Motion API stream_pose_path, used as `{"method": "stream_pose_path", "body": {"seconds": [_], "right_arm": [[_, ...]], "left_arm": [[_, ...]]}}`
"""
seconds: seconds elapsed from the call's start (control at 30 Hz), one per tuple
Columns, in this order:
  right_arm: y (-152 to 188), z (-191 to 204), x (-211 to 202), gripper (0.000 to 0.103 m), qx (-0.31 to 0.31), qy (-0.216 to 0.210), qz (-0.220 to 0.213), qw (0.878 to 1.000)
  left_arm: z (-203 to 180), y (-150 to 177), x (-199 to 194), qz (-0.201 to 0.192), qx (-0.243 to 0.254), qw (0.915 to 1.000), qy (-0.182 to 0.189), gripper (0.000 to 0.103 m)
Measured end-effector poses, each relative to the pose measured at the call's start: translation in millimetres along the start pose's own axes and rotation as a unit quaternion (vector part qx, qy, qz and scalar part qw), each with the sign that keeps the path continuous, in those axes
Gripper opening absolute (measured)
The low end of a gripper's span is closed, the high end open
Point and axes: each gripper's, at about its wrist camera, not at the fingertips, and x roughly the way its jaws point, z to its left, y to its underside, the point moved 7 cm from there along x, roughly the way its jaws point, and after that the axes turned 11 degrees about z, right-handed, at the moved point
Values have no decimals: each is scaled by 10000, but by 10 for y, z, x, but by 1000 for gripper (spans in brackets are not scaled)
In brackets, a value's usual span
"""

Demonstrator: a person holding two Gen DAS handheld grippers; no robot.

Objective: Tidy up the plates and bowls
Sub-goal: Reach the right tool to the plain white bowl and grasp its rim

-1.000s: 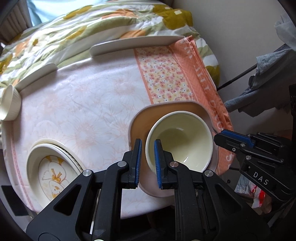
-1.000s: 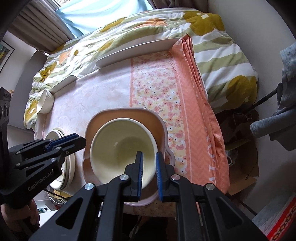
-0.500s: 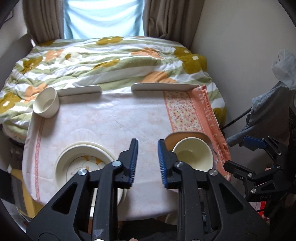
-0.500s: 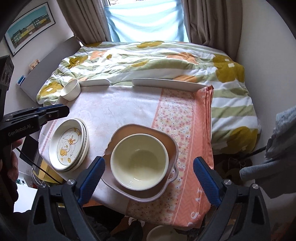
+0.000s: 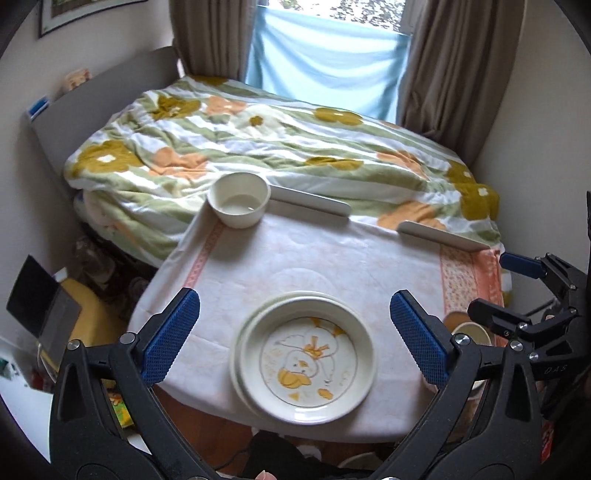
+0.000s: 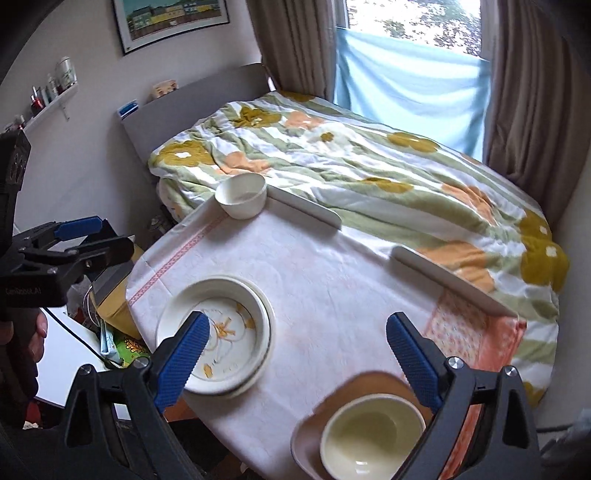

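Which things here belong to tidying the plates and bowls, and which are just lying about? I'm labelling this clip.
Belongs to the job:
- stacked duck plates
- small white bowl
- cream bowl
- brown dish under it

Just lying about:
- floral quilt
- tablecloth
- framed picture
- shelf bottles

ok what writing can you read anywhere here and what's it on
"DAS", faint: body of the right gripper, seen from the left wrist.
"GenRobot.AI", blurred, only roughly legible: body of the left gripper, seen from the right wrist.
Framed picture, shelf bottles: nothing readable.
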Motion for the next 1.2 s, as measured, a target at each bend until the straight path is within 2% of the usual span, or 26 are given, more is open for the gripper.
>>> {"method": "stream_pose_path", "body": {"seconds": [0.1,0.2,0.3,0.4,0.53,0.67,0.7,0.73,0.77,0.83,0.9,1.0,1.1,1.13,1.17,1.2], "right_arm": [[-485,229,71,96,-321,-176,-70,9993],[-959,402,206,96,-573,-169,-42,9982],[-1359,486,404,96,-539,-163,61,9984],[-1694,499,686,96,-409,-115,242,9988],[-2036,503,1217,96,-400,-228,687,9966],[-2234,430,1901,94,-189,-548,1288,9900],[-2244,410,2064,91,-110,-622,1451,9874],[-2246,397,2207,80,-37,-705,1594,9847],[-2230,379,2348,69,16,-794,1731,9817],[-2193,355,2554,65,103,-859,1937,9772],[-2167,357,2722,59,203,-968,2045,9739],[-2154,378,2902,52,323,-1094,2121,9706],[-2138,404,3049,42,394,-1181,2186,9678],[-2135,409,3097,36,420,-1212,2200,9670],[-2132,416,3138,33,445,-1236,2214,9663],[-2129,419,3168,32,474,-1261,2215,9658]], "left_arm": [[324,-194,-12,-58,-206,9995,-212,103],[597,-415,70,-16,-329,9988,-361,103],[858,-647,230,57,-503,9982,-328,103],[1067,-860,471,243,-696,9973,-27,103],[1312,-1096,892,590,-1000,9925,373,103],[1370,-1276,1431,1002,-1338,9806,1027,100],[1378,-1300,1587,1125,-1466,9751,1228,94],[1376,-1316,1729,1229,-1573,9700,1386,83],[1364,-1302,1867,1333,-1660,9657,1485,77],[1366,-1315,2161,1538,-1780,9585,1610,61],[1373,-1318,2401,1655,-1886,9528,1707,52],[1398,-1330,2639,1681,-1944,9511,1714,49],[1430,-1354,2773,1701,-1878,9528,1672,37],[1442,-1360,2802,1704,-1865,9534,1647,35],[1458,-1362,2829,1689,-1851,9546,1609,34],[1475,-1365,2855,1671,-1818,9568,1534,28]]}}
